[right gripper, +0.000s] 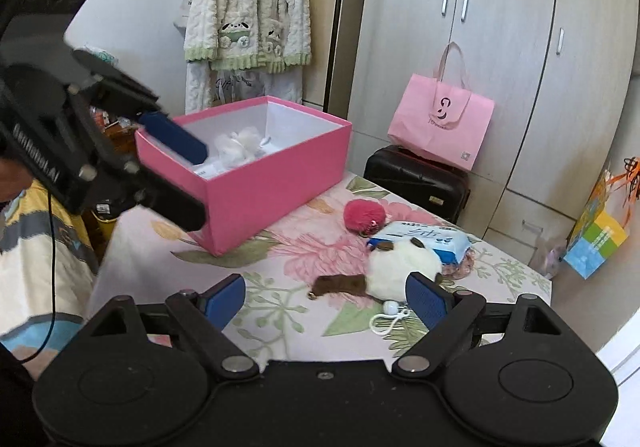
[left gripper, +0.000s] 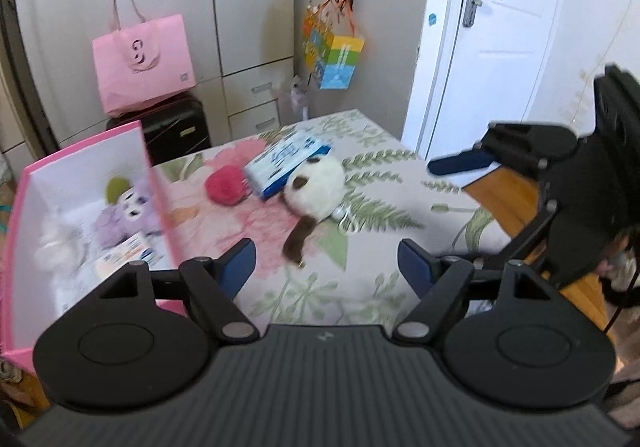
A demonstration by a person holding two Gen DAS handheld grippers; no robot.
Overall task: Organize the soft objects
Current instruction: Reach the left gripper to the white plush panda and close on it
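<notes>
A pink box stands on the left of the flowered tablecloth. It holds a purple plush and a white fluffy toy. On the cloth lie a red pom-pom ball, a blue-white tissue pack and a white-and-brown plush with a white cord. My left gripper is open and empty, short of the plush. In the right wrist view my right gripper is open and empty, its right pad just in front of the plush. The left gripper's blue finger hovers at the box rim.
A pink paper bag sits on a black suitcase by the wardrobe. A colourful bag hangs on the wall beside a white door. A fluffy robe hangs behind the box. A person's striped sleeve is at left.
</notes>
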